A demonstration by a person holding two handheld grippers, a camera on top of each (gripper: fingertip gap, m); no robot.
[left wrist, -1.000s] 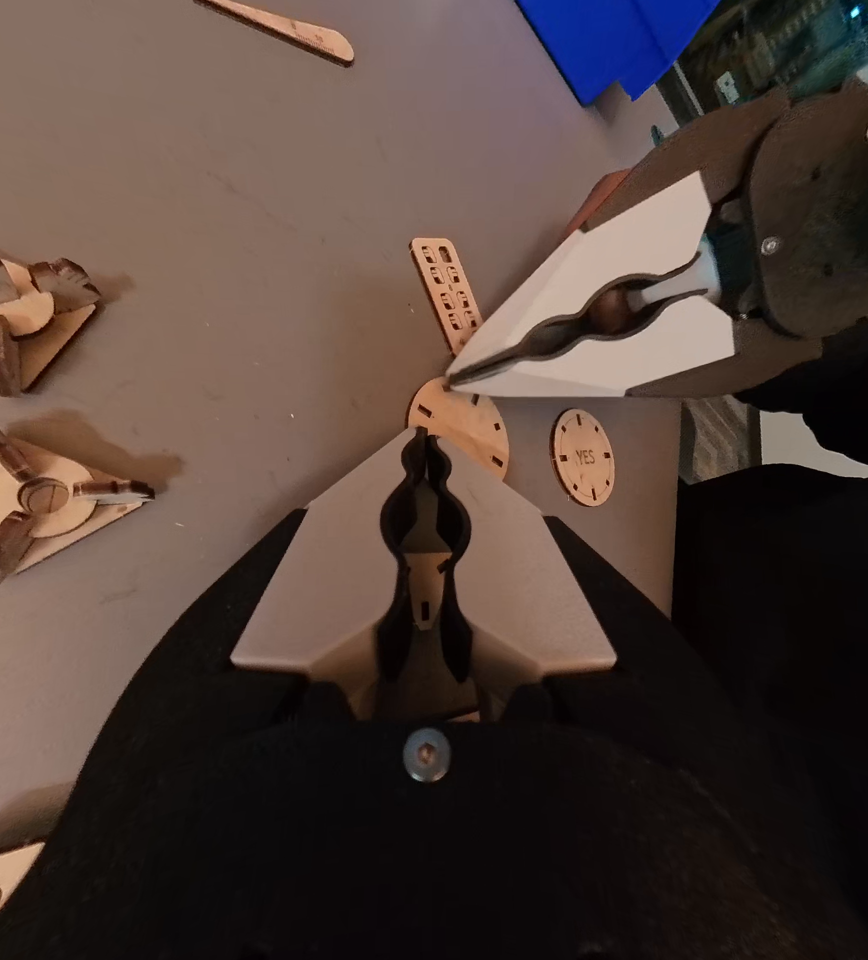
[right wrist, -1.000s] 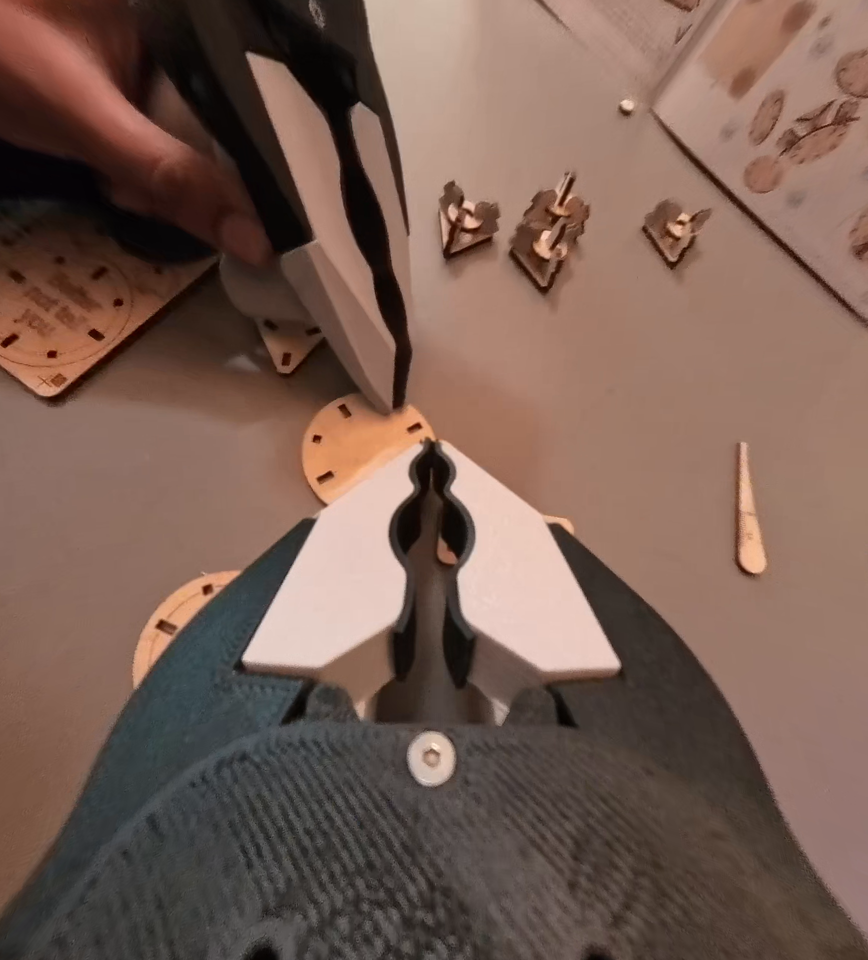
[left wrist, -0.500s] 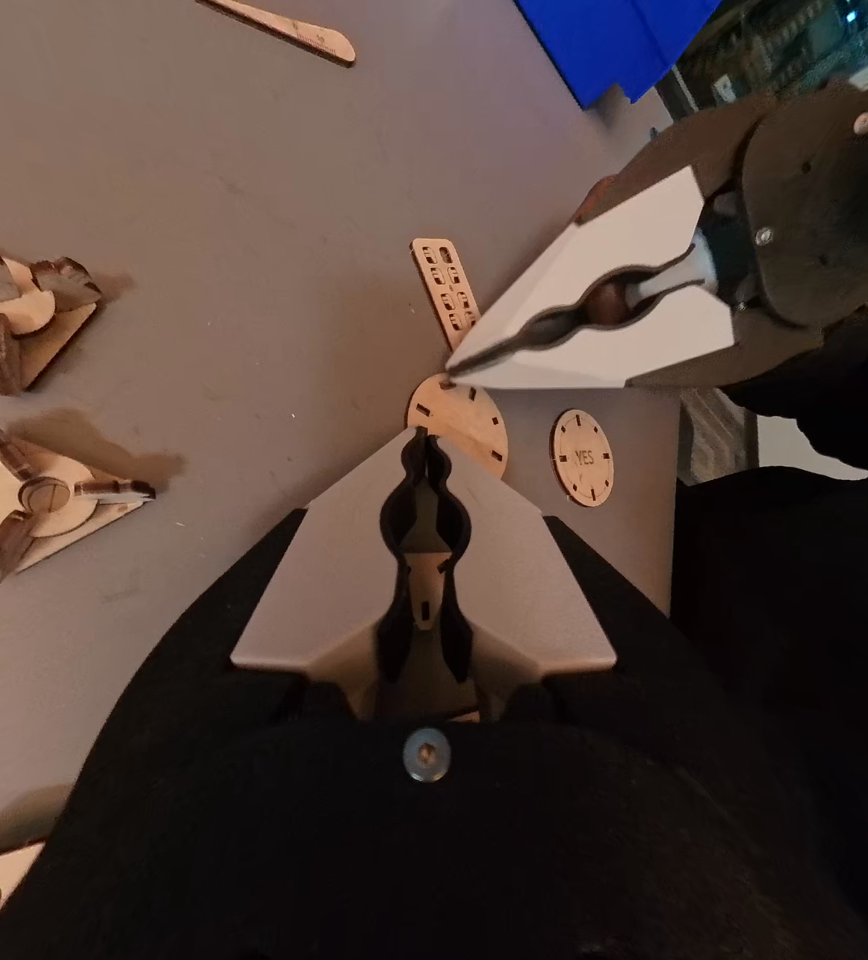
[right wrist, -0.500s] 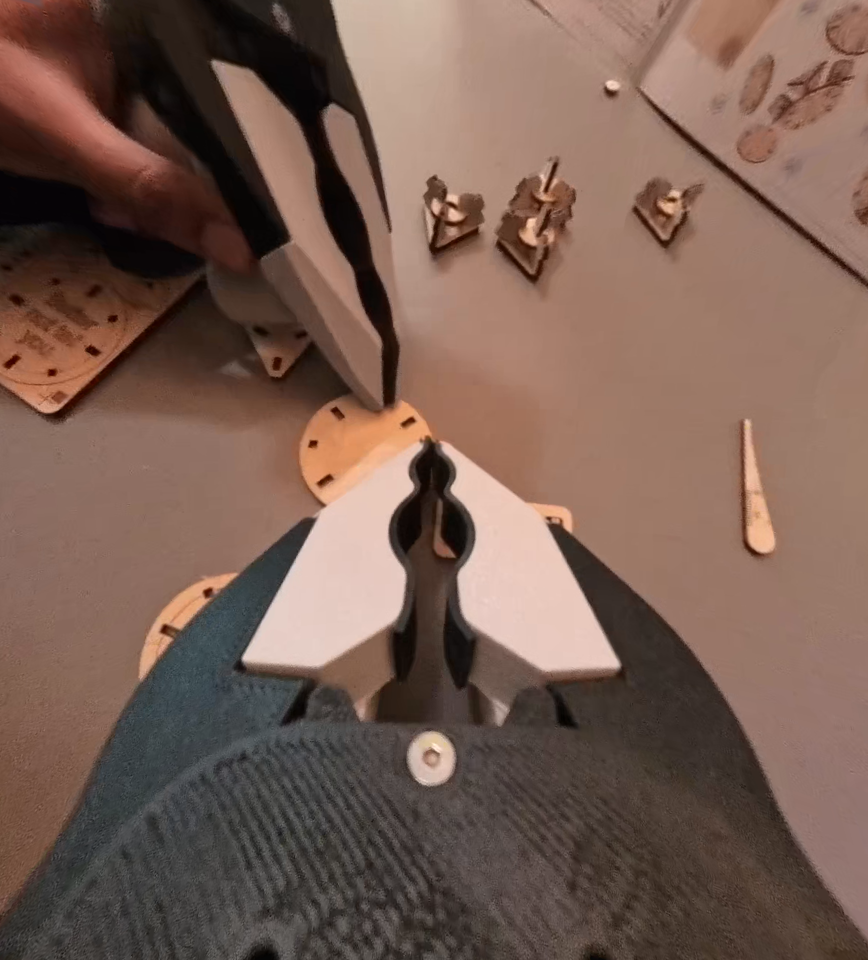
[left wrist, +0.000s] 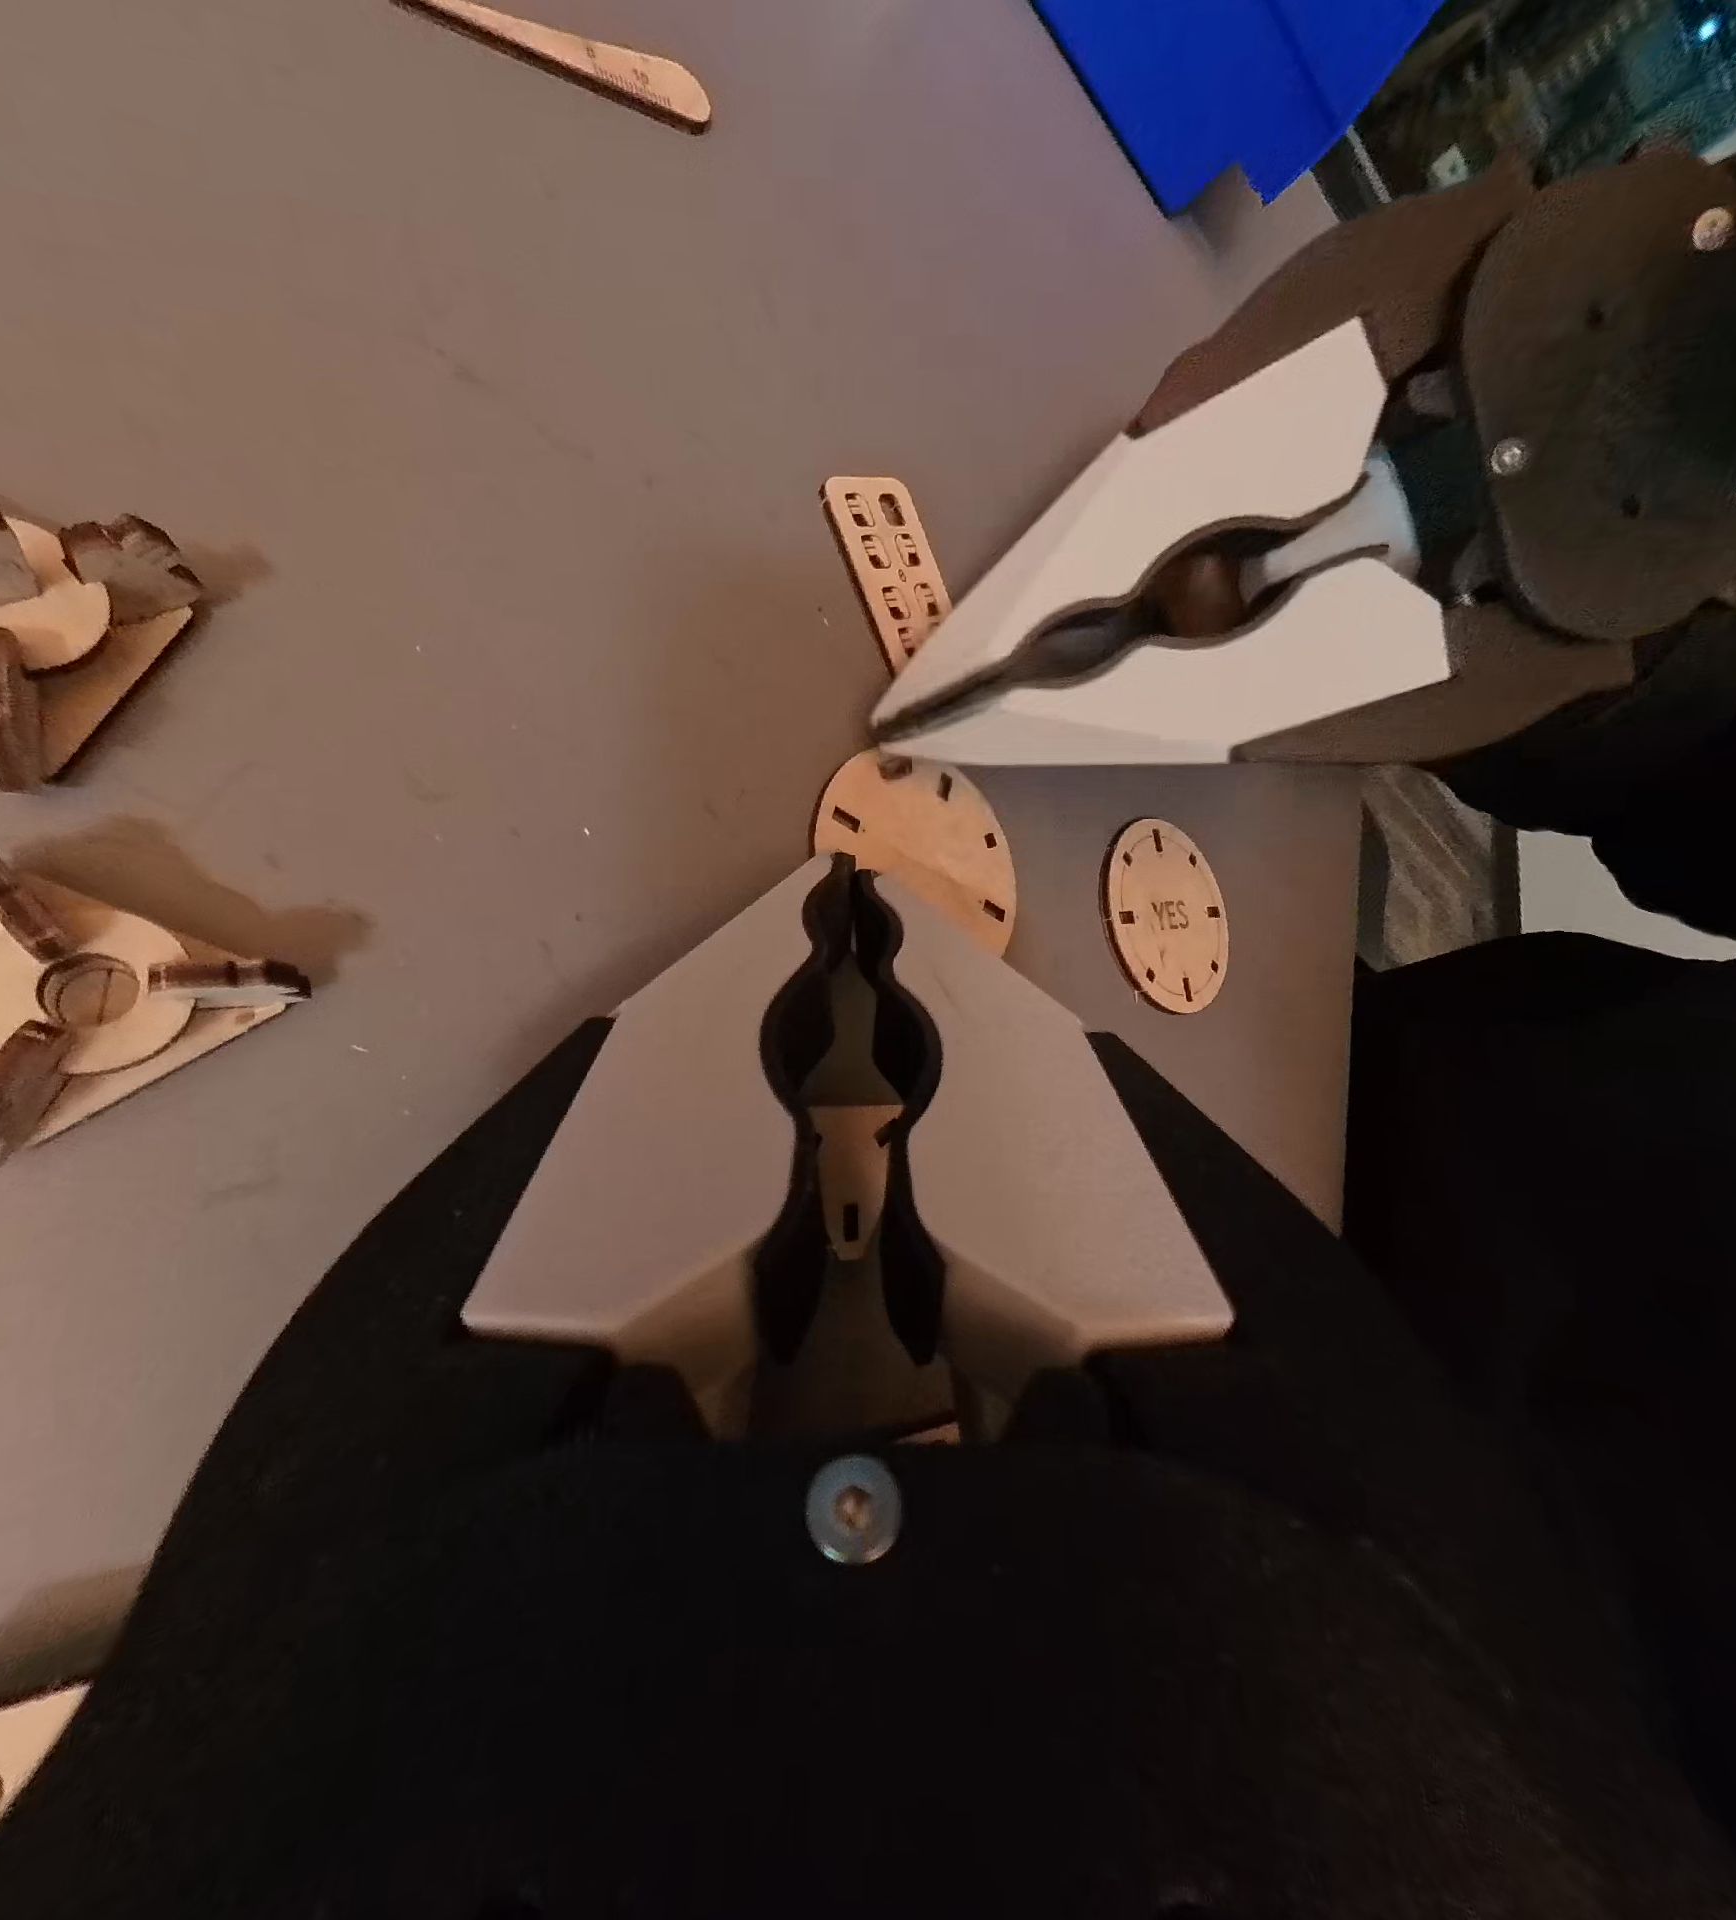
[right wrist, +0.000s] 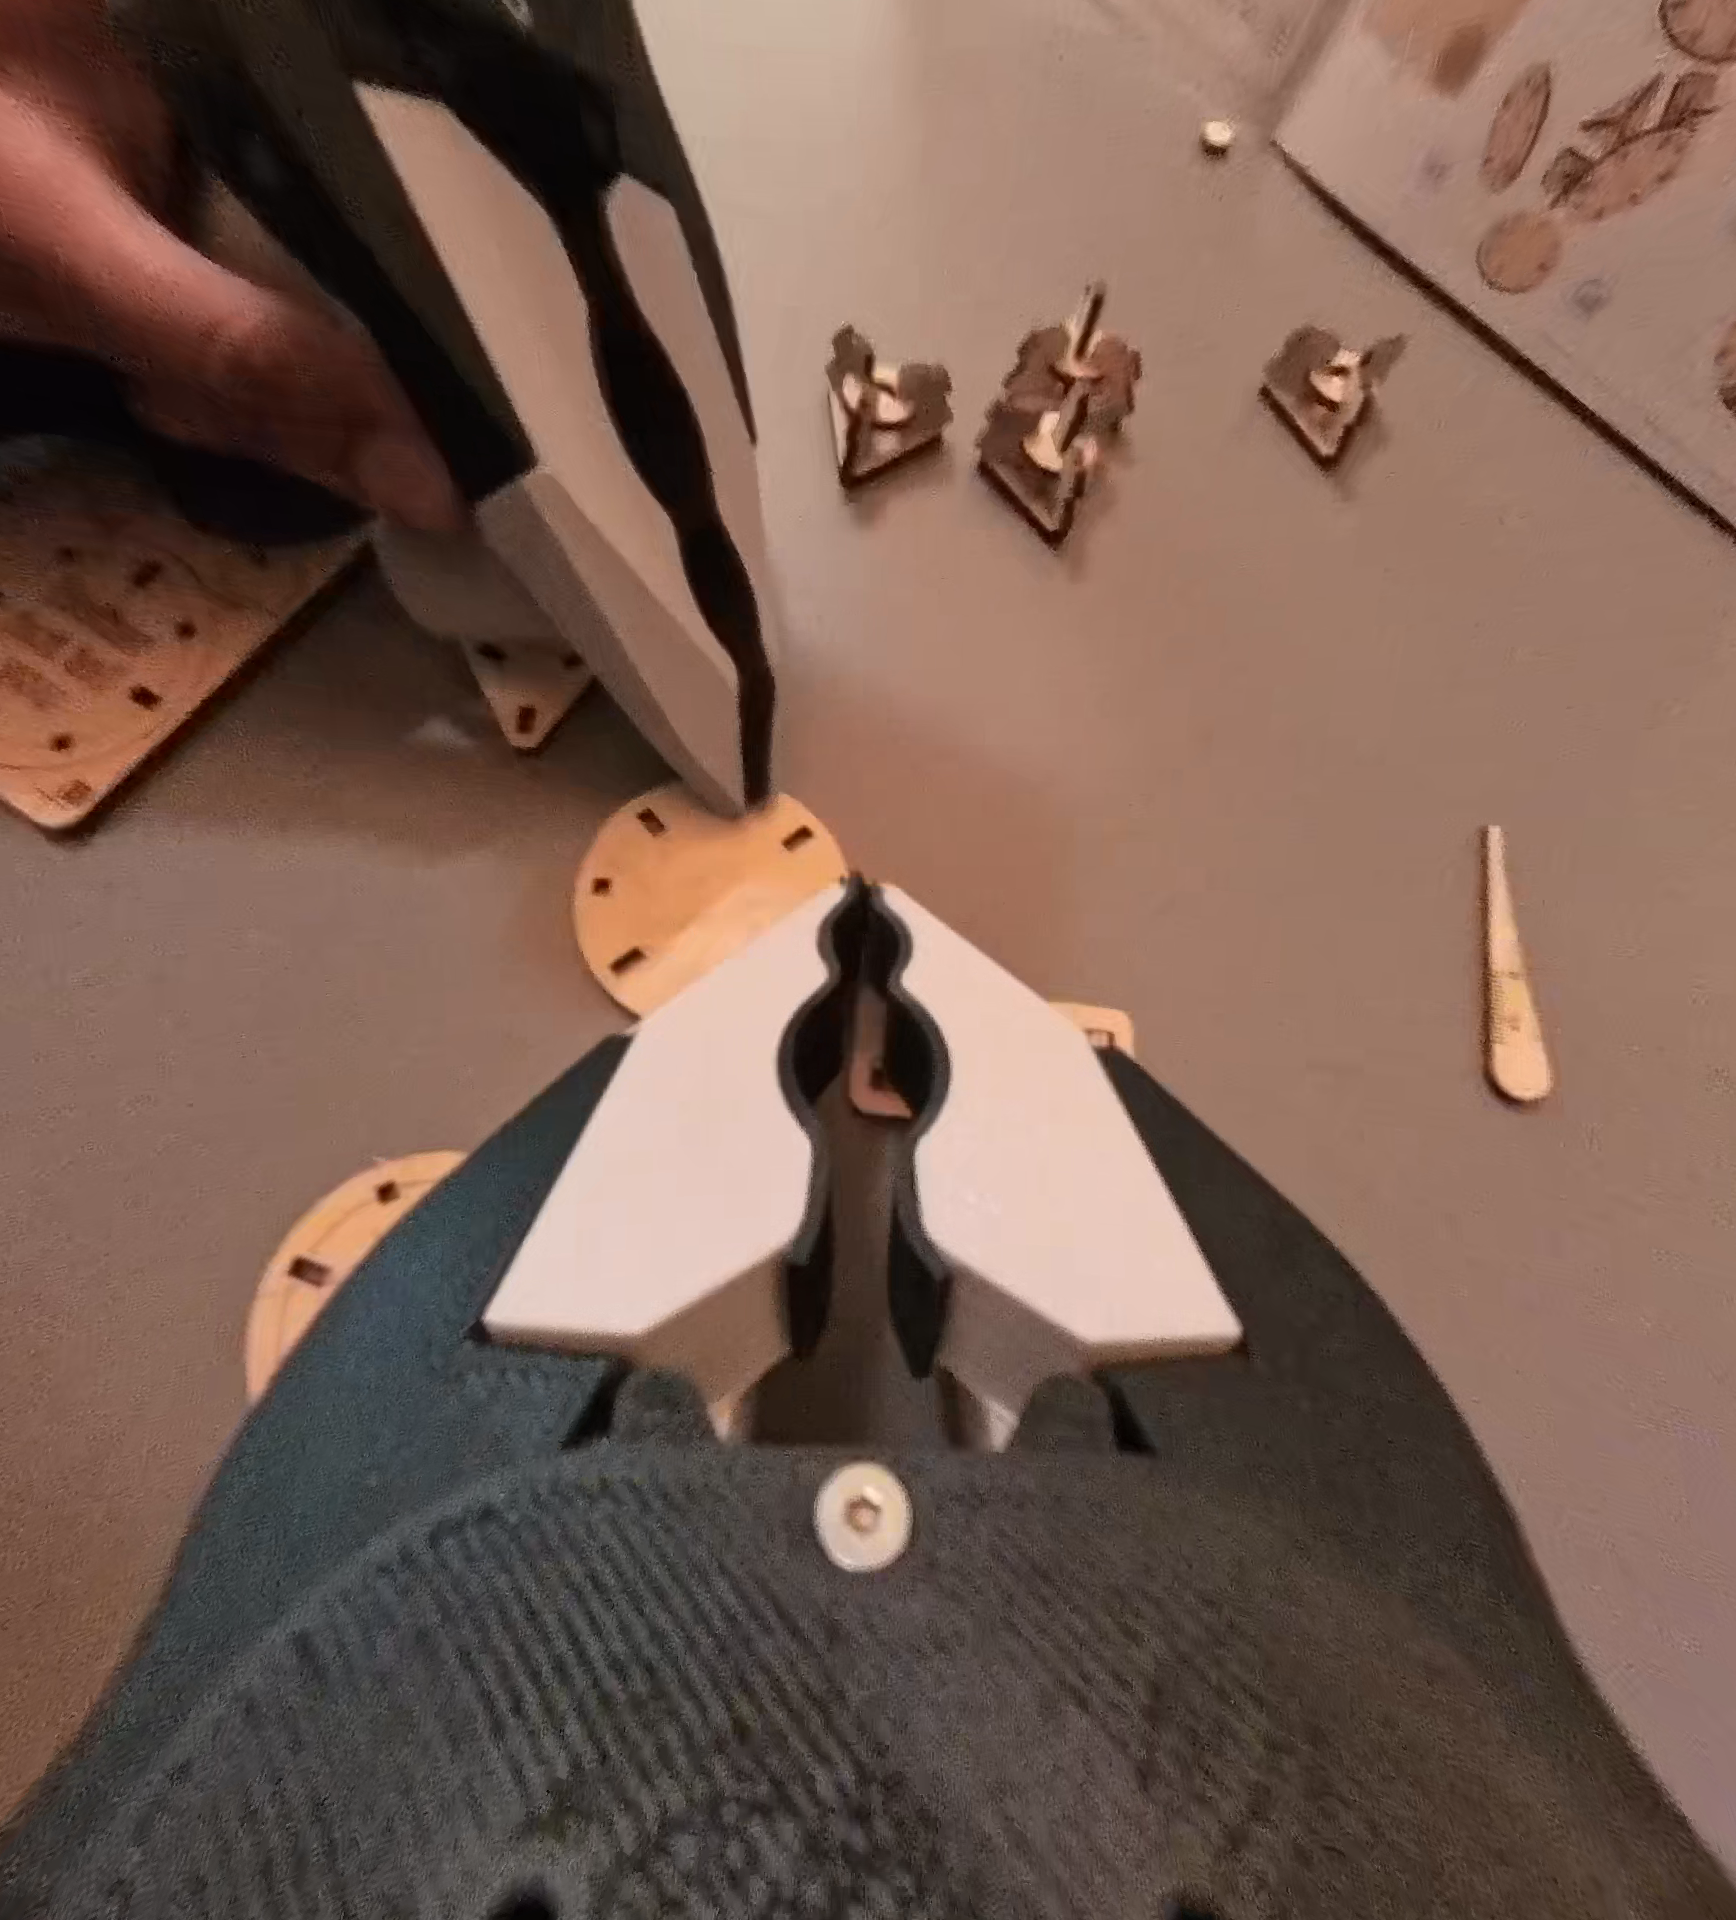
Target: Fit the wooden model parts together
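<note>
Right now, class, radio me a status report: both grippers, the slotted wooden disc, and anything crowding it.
Left gripper shut, tip at slotted wooden disc. Right gripper shut, tip at the same disc, opposite edge. Second disc and perforated strip close by.

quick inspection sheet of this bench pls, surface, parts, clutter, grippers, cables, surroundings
surface: grey table, scuffed.
parts: plain wooden disc with slots; engraved disc beside it; slotted strip.
clutter: triangular wooden assemblies; wooden stick; square wooden board; printed sheet.
grippers: left gripper shut, tip at the plain disc's edge; right gripper shut, tip at the same disc. Neither holds it.
cables: nothing seen.
surroundings: blue object; a hand on the left gripper.
</note>
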